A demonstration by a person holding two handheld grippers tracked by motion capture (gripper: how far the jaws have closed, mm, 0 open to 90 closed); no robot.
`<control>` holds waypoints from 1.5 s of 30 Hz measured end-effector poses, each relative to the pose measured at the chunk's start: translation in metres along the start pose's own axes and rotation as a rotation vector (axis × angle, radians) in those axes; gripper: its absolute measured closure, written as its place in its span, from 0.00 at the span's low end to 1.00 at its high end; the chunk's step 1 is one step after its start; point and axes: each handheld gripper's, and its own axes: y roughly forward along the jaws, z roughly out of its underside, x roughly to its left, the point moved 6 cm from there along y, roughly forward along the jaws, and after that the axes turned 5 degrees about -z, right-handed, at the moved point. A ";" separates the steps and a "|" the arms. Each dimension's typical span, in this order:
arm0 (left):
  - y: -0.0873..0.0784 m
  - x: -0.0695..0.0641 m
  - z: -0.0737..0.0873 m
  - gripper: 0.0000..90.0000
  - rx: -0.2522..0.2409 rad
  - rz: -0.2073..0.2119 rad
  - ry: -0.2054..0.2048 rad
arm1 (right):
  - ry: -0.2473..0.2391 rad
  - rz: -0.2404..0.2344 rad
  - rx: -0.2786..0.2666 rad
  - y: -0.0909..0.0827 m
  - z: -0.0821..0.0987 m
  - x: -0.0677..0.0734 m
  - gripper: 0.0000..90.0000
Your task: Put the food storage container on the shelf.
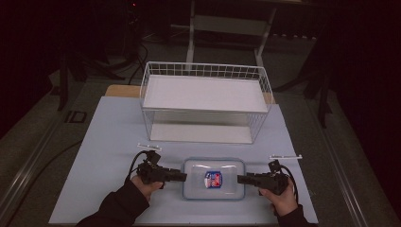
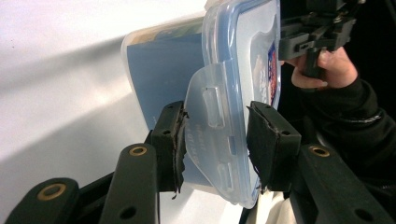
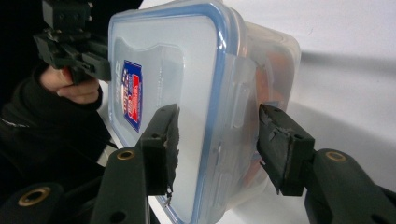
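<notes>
A clear plastic container [image 1: 198, 185] with a blue-rimmed snap lid and a red-and-blue label lies flat near the table's front edge. My left gripper [image 1: 184, 177] comes in level from the left, and in the left gripper view [image 2: 215, 140] its pads press on the end latch flap [image 2: 210, 107]. From the right, my right gripper [image 1: 239, 178] meets the opposite end. In the right gripper view [image 3: 217, 135] one pad lies on the lid [image 3: 187, 70] and the other against the latch flap [image 3: 240, 98]. Something orange shows dimly inside the container [image 3: 271, 79].
A white wire basket [image 1: 205, 71] with a white shelf stands behind the container at the table's middle. Two small white strips [image 1: 149, 147] [image 1: 285, 156] lie on the pale blue mat [image 1: 113, 142]. Dark floor and frame legs surround the table.
</notes>
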 end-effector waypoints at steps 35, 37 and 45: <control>-0.020 0.010 -0.059 0.64 -0.157 -0.101 0.066 | -0.140 0.022 -0.150 0.004 -0.081 0.004 0.58; -0.017 0.017 -0.067 0.64 -0.186 -0.104 0.071 | -0.148 0.027 -0.171 0.005 -0.090 -0.001 0.58; -0.003 0.039 -0.079 0.63 -0.211 -0.141 0.054 | -0.132 0.045 -0.211 0.017 -0.103 -0.024 0.58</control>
